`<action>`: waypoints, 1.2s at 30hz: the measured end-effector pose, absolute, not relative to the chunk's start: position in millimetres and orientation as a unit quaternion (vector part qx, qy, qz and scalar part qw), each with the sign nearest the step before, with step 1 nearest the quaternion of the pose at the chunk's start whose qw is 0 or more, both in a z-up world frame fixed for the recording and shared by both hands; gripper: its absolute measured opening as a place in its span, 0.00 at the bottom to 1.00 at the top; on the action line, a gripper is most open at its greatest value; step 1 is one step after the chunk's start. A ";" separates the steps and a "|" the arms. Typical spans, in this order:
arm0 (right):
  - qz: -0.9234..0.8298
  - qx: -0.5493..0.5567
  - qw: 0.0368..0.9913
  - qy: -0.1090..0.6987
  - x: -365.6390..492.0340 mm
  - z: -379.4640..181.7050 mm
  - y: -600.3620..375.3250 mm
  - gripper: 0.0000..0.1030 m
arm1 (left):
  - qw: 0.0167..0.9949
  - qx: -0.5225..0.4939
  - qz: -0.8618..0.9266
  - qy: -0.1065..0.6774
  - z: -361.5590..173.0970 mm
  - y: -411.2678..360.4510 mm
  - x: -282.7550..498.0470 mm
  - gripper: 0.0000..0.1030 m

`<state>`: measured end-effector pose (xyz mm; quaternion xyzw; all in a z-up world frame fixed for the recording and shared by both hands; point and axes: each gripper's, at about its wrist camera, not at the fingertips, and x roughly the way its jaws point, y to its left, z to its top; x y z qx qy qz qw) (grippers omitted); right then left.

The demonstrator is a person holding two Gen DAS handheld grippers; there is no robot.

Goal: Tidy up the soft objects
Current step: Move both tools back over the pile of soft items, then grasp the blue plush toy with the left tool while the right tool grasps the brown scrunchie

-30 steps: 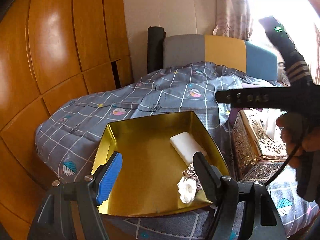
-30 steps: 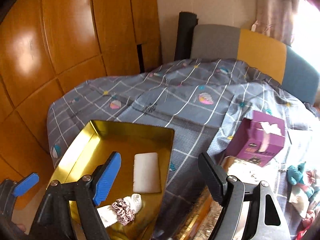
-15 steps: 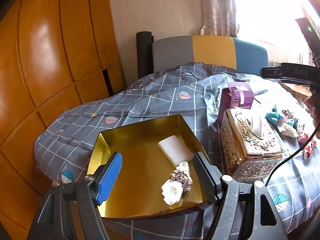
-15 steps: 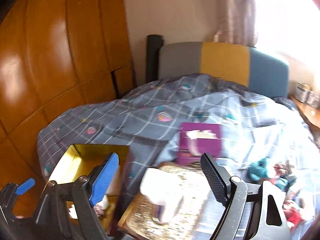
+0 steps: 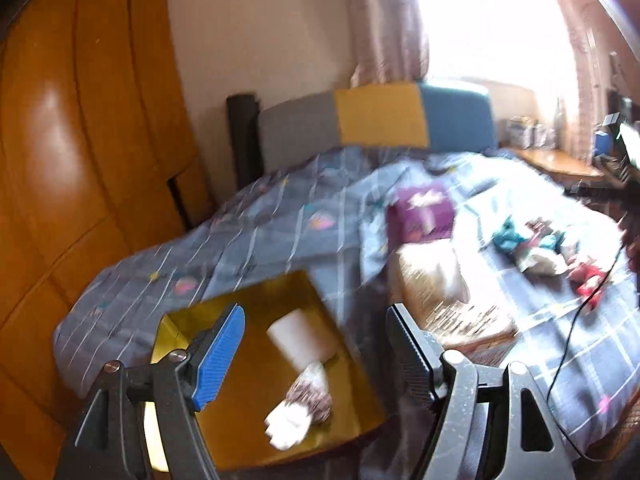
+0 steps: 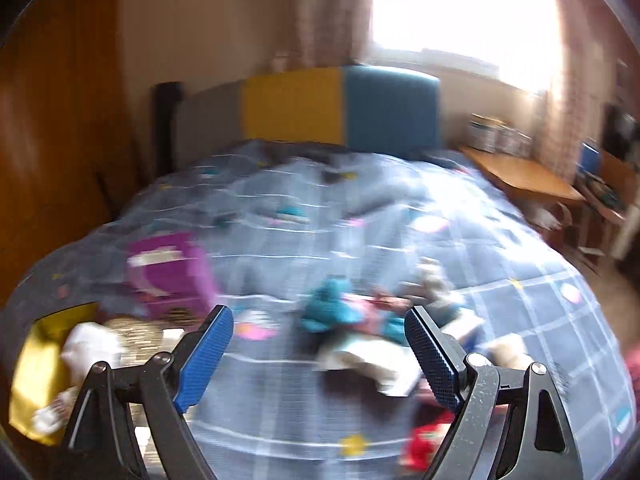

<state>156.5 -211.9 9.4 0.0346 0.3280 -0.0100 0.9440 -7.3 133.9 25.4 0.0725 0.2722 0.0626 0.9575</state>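
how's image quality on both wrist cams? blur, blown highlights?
Left wrist: motion blur smears the quilt and purple box; window blown out white; glare streak on the wardrobe. Right wrist: heavier blur, toys just colour smudges; window clipped. Gripper fingers stay sharp in both; fisheye bends the edges.

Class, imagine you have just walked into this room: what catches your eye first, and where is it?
First, the shiny gold tray at the near edge of the bed, with a white pad and a scrunchie inside. Next, the heap of small soft toys scattered on the grey checked quilt, straight ahead of the open right gripper. Behind them, the grey, yellow and blue headboard stands under a glaring window.
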 end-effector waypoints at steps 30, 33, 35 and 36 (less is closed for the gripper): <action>-0.130 0.250 0.872 0.400 158.7 -74.7 -376.6 0.87 | 0.855 0.103 -0.179 0.475 -50.7 -136.9 260.3 0.61; -0.122 0.272 0.864 0.407 158.7 -78.5 -380.8 0.87 | 0.852 0.084 -0.168 0.488 -60.5 -139.8 287.3 0.61; -0.118 0.277 0.862 0.409 159.0 -79.4 -380.8 0.87 | 0.854 0.062 -0.158 0.491 -65.4 -140.6 304.8 0.61; -0.117 0.277 0.861 0.409 159.2 -79.5 -380.3 0.87 | 0.858 0.057 -0.156 0.486 -66.8 -141.5 311.2 0.61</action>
